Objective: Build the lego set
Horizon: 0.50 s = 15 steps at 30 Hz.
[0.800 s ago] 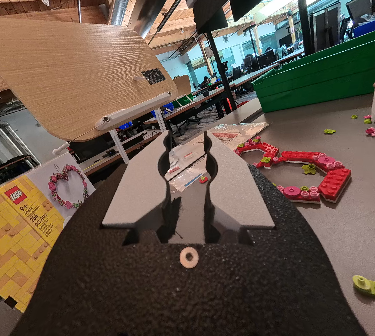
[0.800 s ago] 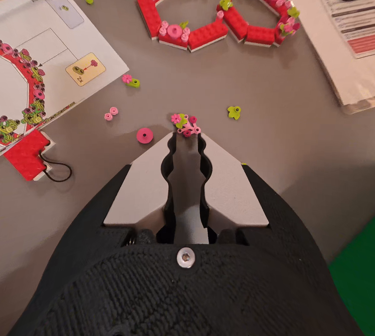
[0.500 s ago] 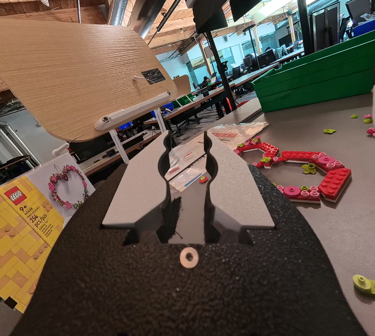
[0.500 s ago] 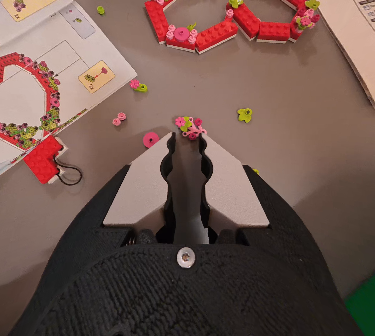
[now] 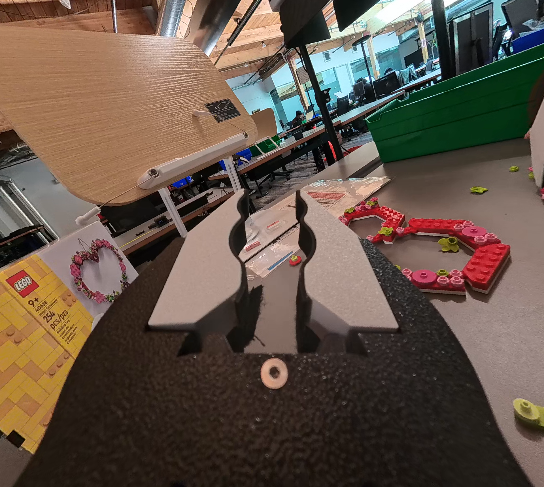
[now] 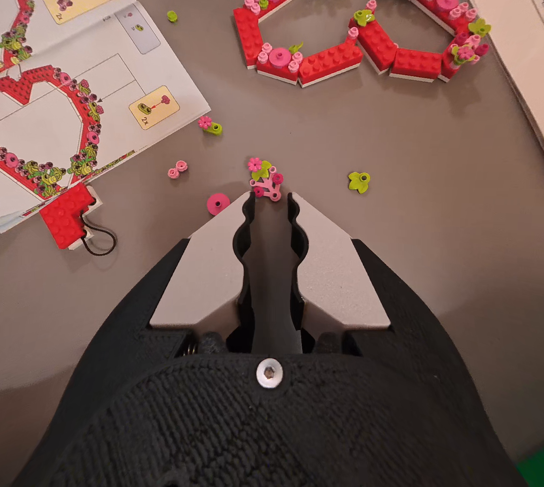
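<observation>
A red heart-shaped Lego frame (image 6: 329, 60) with pink and green flower pieces lies on the grey table; it also shows in the left wrist view (image 5: 459, 249). A small pink flower cluster with a lime leaf (image 6: 265, 180) lies on the table just beyond the tips of my right gripper (image 6: 269, 196), which is open and empty above it. My left gripper (image 5: 270, 196) is open and empty, held low over the table left of the heart frame. A red corner piece with a black cord (image 6: 66, 215) lies by the instruction booklet (image 6: 88, 66).
Loose pieces lie around: a pink round plate (image 6: 217, 203), two pale pink studs (image 6: 177, 169), a lime leaf (image 6: 359, 182), a flower on a lime plate (image 6: 210, 125). The yellow set box (image 5: 38, 325) stands at left. Green bins (image 5: 459, 119) stand at the back. A plastic-covered sheet (image 5: 309, 219) lies ahead.
My right gripper has opened wider and drawn back a little from the flower cluster; the view shifted so the heart frame sits lower. The left gripper has not moved.
</observation>
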{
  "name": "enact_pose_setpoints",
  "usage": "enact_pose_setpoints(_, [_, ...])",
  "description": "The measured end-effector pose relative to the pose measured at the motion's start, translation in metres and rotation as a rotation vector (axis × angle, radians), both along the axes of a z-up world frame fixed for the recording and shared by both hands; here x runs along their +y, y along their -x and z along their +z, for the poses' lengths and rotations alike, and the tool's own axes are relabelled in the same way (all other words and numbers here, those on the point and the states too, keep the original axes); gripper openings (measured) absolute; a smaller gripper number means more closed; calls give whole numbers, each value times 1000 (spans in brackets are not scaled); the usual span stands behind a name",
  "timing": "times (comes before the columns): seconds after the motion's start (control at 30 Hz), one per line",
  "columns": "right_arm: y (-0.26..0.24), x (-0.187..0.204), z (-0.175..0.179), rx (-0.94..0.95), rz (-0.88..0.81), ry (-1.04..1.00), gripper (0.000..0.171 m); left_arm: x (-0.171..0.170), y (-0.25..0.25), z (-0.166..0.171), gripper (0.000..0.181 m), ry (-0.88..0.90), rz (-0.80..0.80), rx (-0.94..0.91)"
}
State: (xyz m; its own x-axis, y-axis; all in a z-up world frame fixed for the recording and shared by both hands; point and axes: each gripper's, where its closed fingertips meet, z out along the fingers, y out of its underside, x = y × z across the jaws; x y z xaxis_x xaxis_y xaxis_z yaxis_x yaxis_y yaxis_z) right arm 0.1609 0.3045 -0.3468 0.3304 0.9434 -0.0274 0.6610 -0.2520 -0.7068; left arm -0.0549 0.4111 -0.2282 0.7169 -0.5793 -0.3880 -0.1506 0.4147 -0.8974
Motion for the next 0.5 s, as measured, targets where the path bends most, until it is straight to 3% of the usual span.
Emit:
enact_pose_setpoints(0.03, [0,-1,0,5,8,10,20,0,0,0,30,0,1,0])
enact_pose_setpoints(0.5, [3,-1,0,36,36,15,10,1,0,0,30,1,1,3])
